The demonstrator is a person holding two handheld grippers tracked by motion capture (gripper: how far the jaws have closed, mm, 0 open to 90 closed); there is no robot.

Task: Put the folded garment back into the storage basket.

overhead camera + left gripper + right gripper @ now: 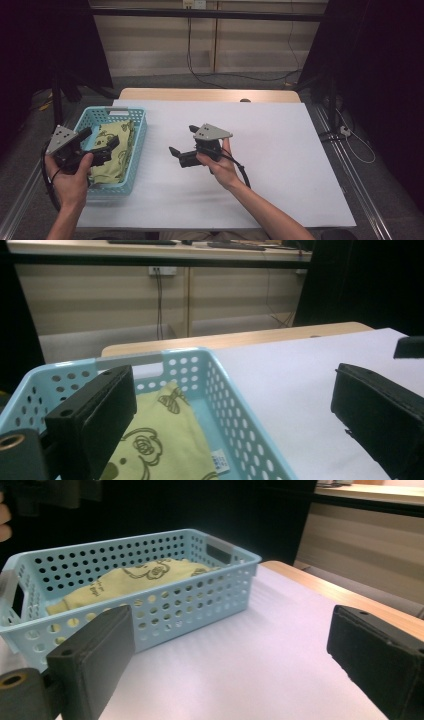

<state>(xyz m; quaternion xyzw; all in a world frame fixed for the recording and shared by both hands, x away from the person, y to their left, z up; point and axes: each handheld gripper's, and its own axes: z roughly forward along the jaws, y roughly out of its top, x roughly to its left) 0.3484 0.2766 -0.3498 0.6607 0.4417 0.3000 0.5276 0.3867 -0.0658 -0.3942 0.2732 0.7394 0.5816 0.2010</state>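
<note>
A light blue perforated basket [141,134] stands at the left side of the white sheet and holds a folded yellow-green cloth [114,150] with a dark cartoon print. My left gripper [101,137] hovers over the basket's near left corner, open and holding nothing. In the left gripper view the basket's wall [220,385] and the cloth [160,435] lie between and below the jaws of the left gripper [234,390]. My right gripper [182,139] is mid-table, open and empty, pointing left at the basket [190,600] and the cloth [135,577].
The white sheet [280,150] covers most of a wooden table [200,94], with wide bare room right of the basket. A small dark object [244,100] sits at the far edge. Cables trail on the floor beyond, and dark curtains and stands flank both sides.
</note>
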